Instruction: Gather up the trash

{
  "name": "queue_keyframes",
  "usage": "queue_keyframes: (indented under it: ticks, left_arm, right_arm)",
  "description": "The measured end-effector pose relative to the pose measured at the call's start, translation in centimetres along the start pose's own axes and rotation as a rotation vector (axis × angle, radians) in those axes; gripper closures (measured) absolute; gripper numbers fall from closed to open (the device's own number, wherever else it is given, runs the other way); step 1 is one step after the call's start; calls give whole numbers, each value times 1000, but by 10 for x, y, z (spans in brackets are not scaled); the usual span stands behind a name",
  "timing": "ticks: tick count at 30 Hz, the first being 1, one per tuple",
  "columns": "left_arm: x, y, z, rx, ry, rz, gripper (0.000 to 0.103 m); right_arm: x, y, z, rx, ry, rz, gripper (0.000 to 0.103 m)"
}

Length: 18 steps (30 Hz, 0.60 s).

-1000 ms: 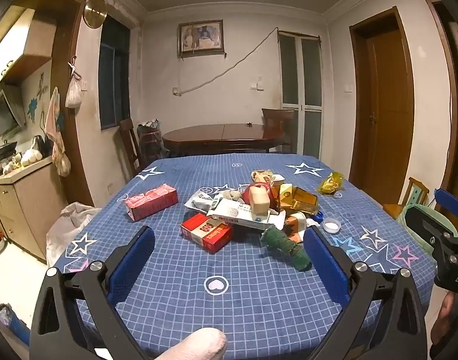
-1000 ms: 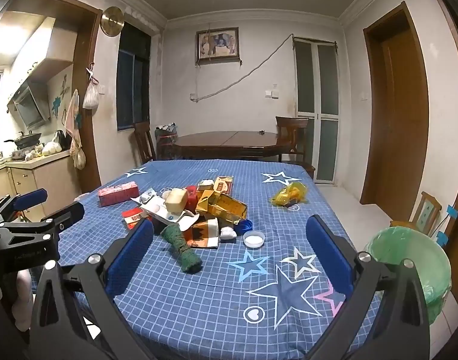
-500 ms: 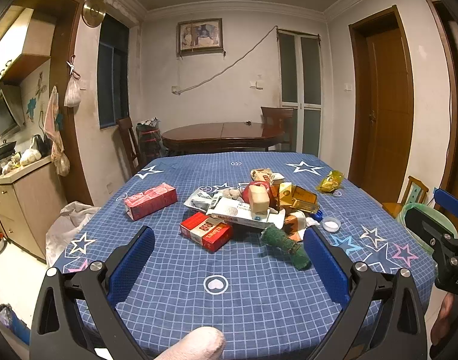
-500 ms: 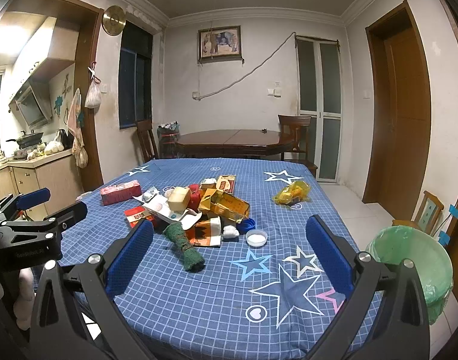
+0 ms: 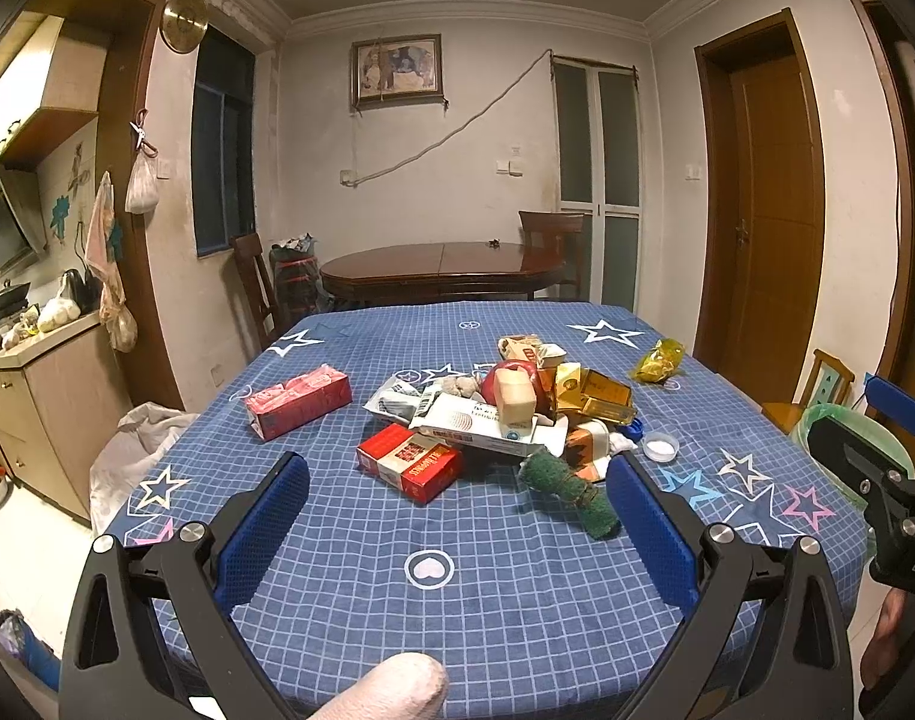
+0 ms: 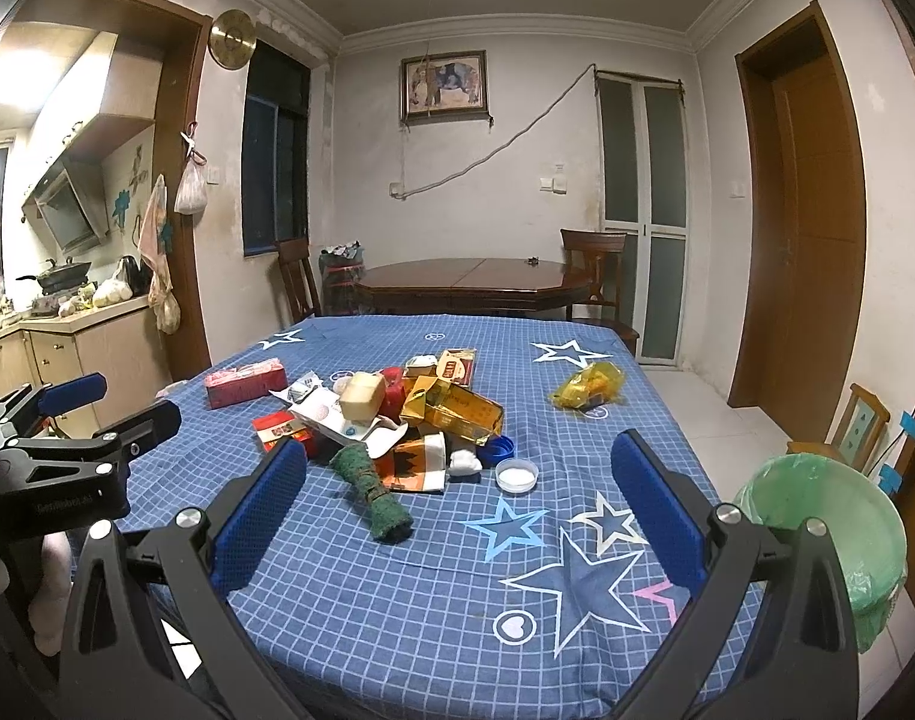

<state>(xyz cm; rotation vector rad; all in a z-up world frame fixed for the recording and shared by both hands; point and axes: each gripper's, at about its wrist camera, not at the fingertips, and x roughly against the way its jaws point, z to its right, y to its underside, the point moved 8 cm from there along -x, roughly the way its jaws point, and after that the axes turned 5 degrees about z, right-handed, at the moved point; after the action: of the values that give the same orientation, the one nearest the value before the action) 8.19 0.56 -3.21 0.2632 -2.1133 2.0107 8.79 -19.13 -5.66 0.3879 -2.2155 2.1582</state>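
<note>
1 green roll, 2 red boxes

Both views tilt slightly upward. In the right wrist view the trash pile sits a little lower in the frame than a second ago, and the picture on the far wall has slid right and down. In the left wrist view the pile barely drifts, and nothing on the table has shifted.
</note>
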Motion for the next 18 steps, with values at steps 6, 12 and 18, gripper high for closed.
queue_keyframes:
  ticks: [6,12,18]
  left_arm:
    - [-1,0,0,0,3,-3,4]
    - [0,1,4,-5,5,-6,4]
    - [-2,2,5,-3,6,-12,4]
  right_arm:
    - [0,1,-2,2,-7,-1,5]
    - [1,2,-2,4,-11,-3,5]
    - [0,2,-1,4,-13,-6,5]
